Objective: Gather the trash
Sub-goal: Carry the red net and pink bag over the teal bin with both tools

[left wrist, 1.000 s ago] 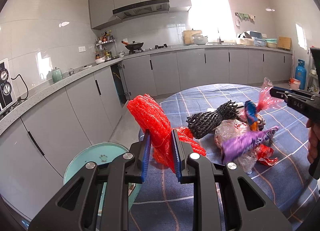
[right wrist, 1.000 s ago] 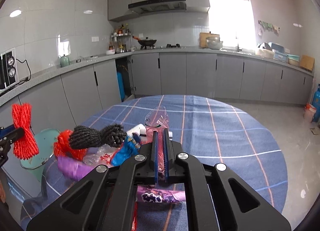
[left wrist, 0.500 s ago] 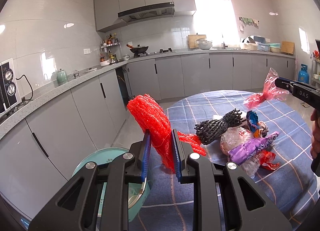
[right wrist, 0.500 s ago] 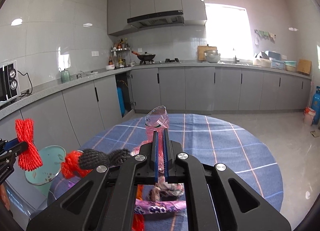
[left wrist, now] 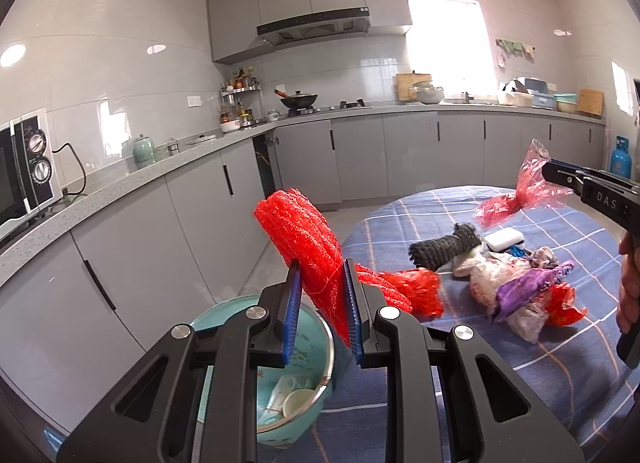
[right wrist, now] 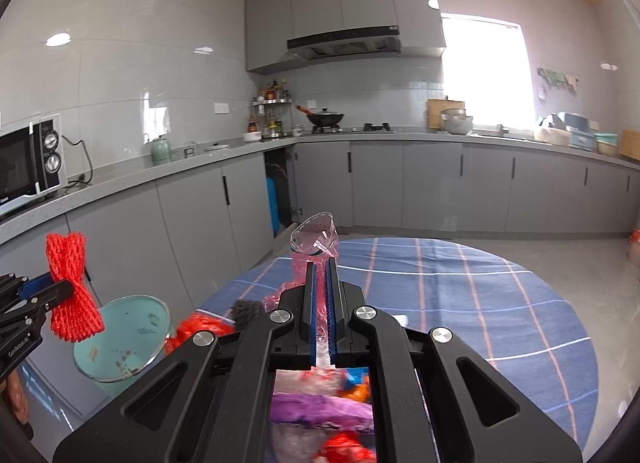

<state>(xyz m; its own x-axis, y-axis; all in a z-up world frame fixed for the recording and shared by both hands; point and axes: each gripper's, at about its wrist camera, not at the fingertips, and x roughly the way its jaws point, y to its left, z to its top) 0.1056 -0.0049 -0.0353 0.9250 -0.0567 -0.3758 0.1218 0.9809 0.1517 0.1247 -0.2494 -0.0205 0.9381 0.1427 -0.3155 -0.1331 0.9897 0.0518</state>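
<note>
My left gripper [left wrist: 321, 287] is shut on a red foam net sleeve [left wrist: 304, 235], held in the air above and a little right of the teal trash bin [left wrist: 304, 343]. In the right wrist view the same red net [right wrist: 72, 287] hangs at the far left over the bin [right wrist: 120, 343]. My right gripper [right wrist: 321, 287] is shut on a pink transparent plastic bag [right wrist: 316, 239], lifted above the table; the bag [left wrist: 524, 191] shows at the right of the left wrist view. More trash lies on the table: a black net [left wrist: 444, 249], a purple wrapper [left wrist: 528, 287], another red net [left wrist: 404, 291].
The round table wears a blue checked cloth [right wrist: 480, 303]. The bin holds some wrappers and stands on the floor at the table's left edge, in front of grey cabinets [left wrist: 180, 231]. A microwave [right wrist: 28, 167] sits on the counter. A hand [left wrist: 628, 287] holds the right tool.
Both grippers have risen with their loads. The pink bag has lifted clear of the trash pile, and the bin's inside has come more into the left wrist view.
</note>
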